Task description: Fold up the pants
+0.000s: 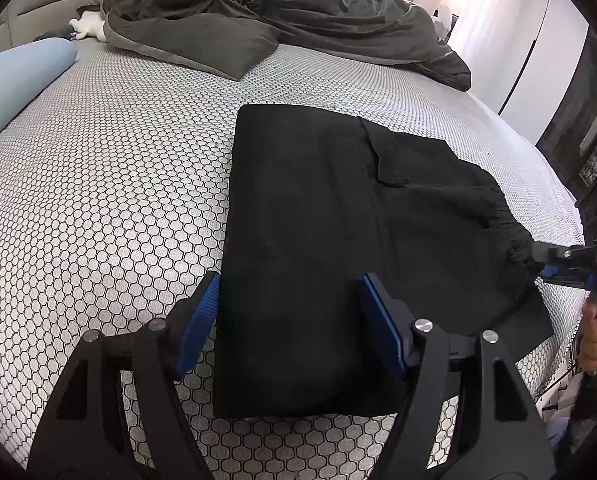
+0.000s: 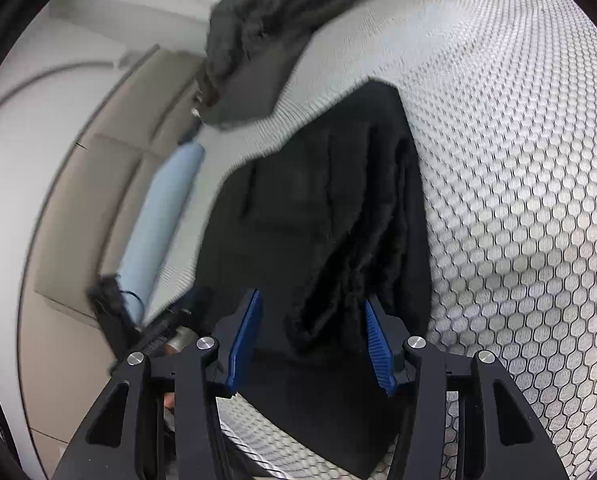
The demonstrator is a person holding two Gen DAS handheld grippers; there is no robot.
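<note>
The black pants point(image 1: 338, 220) are laid folded on the hexagon-patterned bed sheet point(image 1: 98, 200), toward its right side; a flap pocket point(image 1: 390, 160) is seen on the upper layer, and the gathered waistband point(image 1: 510, 232) is turned toward the right edge of the bed. The left gripper point(image 1: 290, 320) is held over the near end of the pants with its jaws spread wide; the blue pads point(image 1: 202, 312) stand apart, with nothing clamped between them; whether they touch the cloth cannot be told. In the left wrist view the right gripper point(image 1: 570, 260) is cut off by the frame edge, its tip at the waistband, and part of a hand point(image 1: 594, 340) is seen behind it. In the right wrist view the right gripper point(image 2: 310, 340) is shown with jaws apart; a bunched part of the waistband point(image 2: 338, 312) lies between the fingers, but the picture is motion-blurred and contact with the pads cannot be made out. A dark grey duvet point(image 1: 290, 12) is heaped at the far end of the bed; a light blue bolster point(image 1: 14, 80) lies at the left, partly cut off; something white point(image 1: 86, 26) beside the duvet cannot be identified.
</note>
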